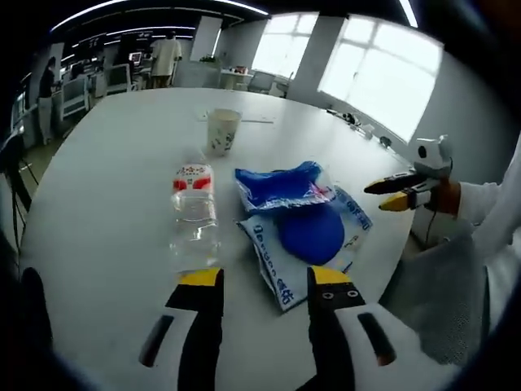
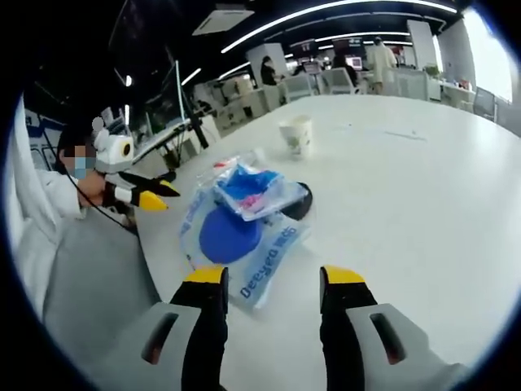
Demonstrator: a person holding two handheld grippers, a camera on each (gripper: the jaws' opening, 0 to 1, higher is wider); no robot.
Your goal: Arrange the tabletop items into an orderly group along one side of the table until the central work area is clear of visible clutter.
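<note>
- Left gripper view: left tool at bottom centre, jaws apart, empty. Clear water bottle lying just above the left jaw; blue plastic bags just right of it, above the right jaw; paper cup upright, upper centre of the white surface. Best bet: close squarely on the bottle's body, slide sideways.
- Right gripper view: right tool at bottom centre, jaws parted, empty. Bags just above left jaw; cup farther up.

The left gripper and right gripper have black jaws with yellow tips on pale grey bodies; the person's sleeve is white.
</note>
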